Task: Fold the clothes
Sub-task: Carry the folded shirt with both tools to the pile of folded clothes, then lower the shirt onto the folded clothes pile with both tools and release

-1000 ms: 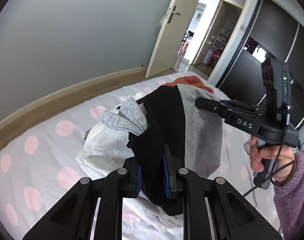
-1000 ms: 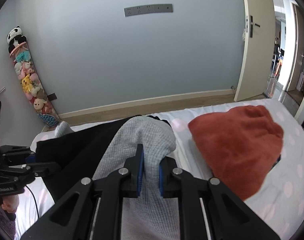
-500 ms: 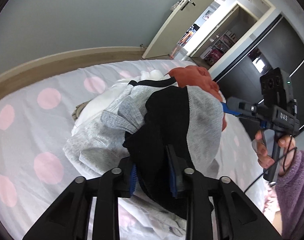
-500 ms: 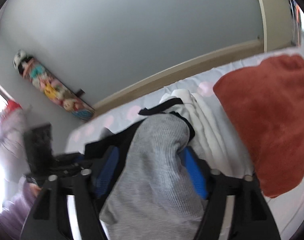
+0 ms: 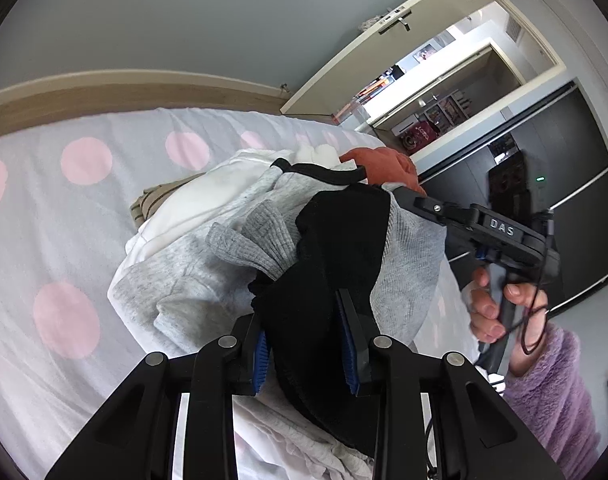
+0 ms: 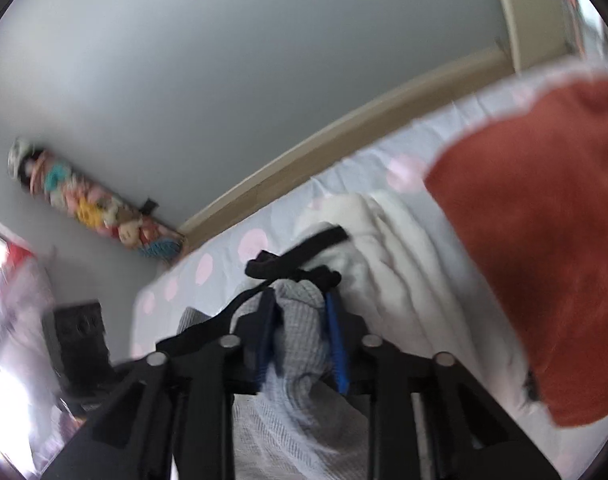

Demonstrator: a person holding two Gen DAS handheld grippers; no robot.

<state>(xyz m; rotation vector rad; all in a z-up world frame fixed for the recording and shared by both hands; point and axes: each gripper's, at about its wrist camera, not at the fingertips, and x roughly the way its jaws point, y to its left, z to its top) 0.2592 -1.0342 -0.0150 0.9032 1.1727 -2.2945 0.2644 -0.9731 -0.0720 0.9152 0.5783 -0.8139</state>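
Grey-black garment (image 5: 336, 248) on polka-dot bed (image 5: 64, 216), atop clothes pile (image 5: 192, 200). L gripper (image 5: 304, 346) closing on black part; R gripper (image 6: 300, 344) closing on grey knit.

Both claws are matte black, with angular linkage arms pinned by round silver screws and blue pads lining the inner faces of the fingers (image 5: 346, 344). The right claw (image 5: 400, 196) carries white "DAS" lettering, a small green light on its upright block and a thin black cable. The person's sleeve (image 5: 552, 396) is fluffy lilac fleece.
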